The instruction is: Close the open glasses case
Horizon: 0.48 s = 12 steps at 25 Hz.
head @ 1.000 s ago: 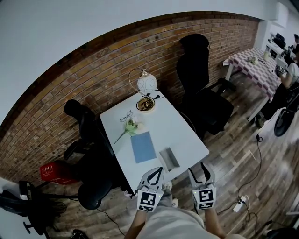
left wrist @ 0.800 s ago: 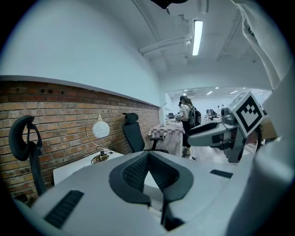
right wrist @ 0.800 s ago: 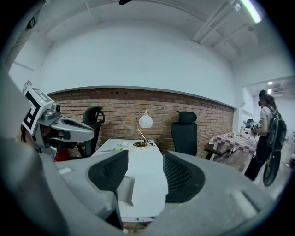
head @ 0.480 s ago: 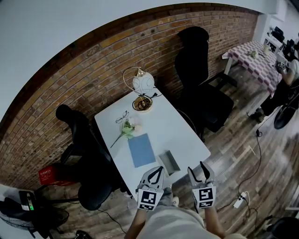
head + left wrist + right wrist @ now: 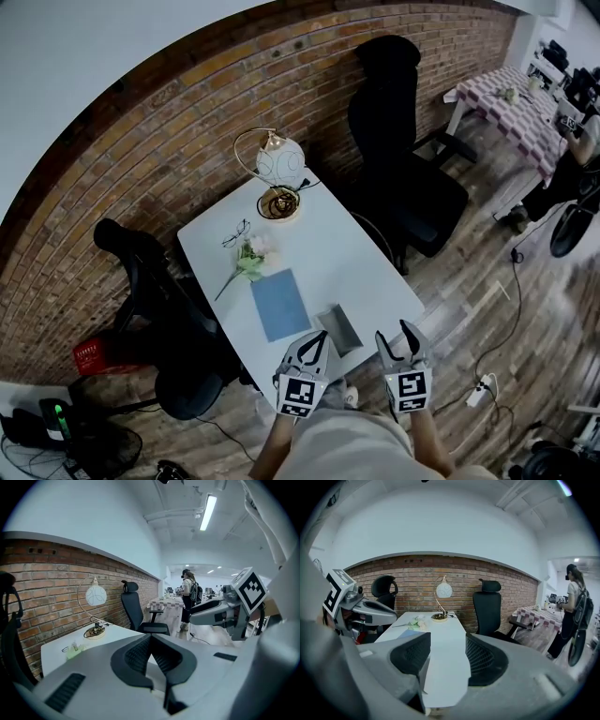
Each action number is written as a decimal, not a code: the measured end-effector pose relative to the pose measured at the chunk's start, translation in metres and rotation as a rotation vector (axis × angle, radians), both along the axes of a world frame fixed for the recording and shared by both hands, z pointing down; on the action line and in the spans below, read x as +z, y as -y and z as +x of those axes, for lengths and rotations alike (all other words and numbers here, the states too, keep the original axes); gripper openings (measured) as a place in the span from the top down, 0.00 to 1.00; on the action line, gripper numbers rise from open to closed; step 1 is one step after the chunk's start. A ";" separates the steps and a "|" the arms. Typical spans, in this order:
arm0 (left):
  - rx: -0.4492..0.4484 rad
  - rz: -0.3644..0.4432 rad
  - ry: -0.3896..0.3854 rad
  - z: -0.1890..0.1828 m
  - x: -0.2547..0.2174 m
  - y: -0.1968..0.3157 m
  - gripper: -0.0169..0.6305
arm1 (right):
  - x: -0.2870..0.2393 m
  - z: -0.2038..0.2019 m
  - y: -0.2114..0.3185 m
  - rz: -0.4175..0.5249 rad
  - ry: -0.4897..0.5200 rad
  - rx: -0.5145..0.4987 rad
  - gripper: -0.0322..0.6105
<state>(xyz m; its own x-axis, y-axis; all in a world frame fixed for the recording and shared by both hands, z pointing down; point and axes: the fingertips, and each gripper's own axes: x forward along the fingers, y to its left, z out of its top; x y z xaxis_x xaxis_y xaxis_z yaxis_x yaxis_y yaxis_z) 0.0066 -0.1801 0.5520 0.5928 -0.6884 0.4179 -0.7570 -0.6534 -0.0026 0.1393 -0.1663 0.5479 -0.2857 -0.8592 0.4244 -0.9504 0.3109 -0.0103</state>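
The open glasses case (image 5: 339, 328), grey and box-shaped, lies near the front edge of the white table (image 5: 356, 258). My left gripper (image 5: 317, 339) is shut, its fingertips meeting in a point just short of the case's near end. In the left gripper view the left gripper (image 5: 151, 639) shows closed jaws that hide the case. My right gripper (image 5: 397, 336) hangs off the table's front right corner, open, with nothing between its fingers. The right gripper view shows the right gripper (image 5: 447, 644) with a clear gap over the tabletop.
A blue notebook (image 5: 279, 305) lies left of the case, with a flower (image 5: 246, 258) and glasses (image 5: 236, 232) behind it. A globe lamp (image 5: 279, 164) stands at the far end. Black chairs (image 5: 403, 178) (image 5: 155, 300) flank the table. A person (image 5: 189, 595) stands further off.
The head camera has come closer to the table, so the case now lies right before the left gripper's tips. Both grippers hold the same pose and jaw states.
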 end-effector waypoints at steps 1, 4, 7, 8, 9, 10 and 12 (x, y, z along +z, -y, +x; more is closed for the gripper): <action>0.004 -0.010 0.000 0.000 0.004 0.003 0.97 | 0.003 0.000 0.003 -0.008 -0.003 0.001 0.58; 0.017 -0.040 0.001 0.002 0.017 0.009 0.97 | 0.017 0.003 0.009 -0.033 -0.027 0.001 0.58; 0.028 -0.062 0.012 0.004 0.030 0.014 0.97 | 0.026 0.001 0.013 -0.061 -0.023 0.001 0.58; 0.032 -0.068 0.016 0.004 0.034 0.015 0.97 | 0.030 0.000 0.015 -0.071 -0.022 0.000 0.58; 0.036 -0.076 0.019 0.004 0.038 0.016 0.97 | 0.033 0.000 0.016 -0.079 -0.023 0.000 0.58; 0.039 -0.085 0.021 0.004 0.042 0.017 0.97 | 0.037 0.000 0.017 -0.087 -0.023 0.002 0.58; 0.047 -0.103 0.025 0.005 0.050 0.019 0.97 | 0.044 -0.001 0.019 -0.102 -0.022 0.004 0.58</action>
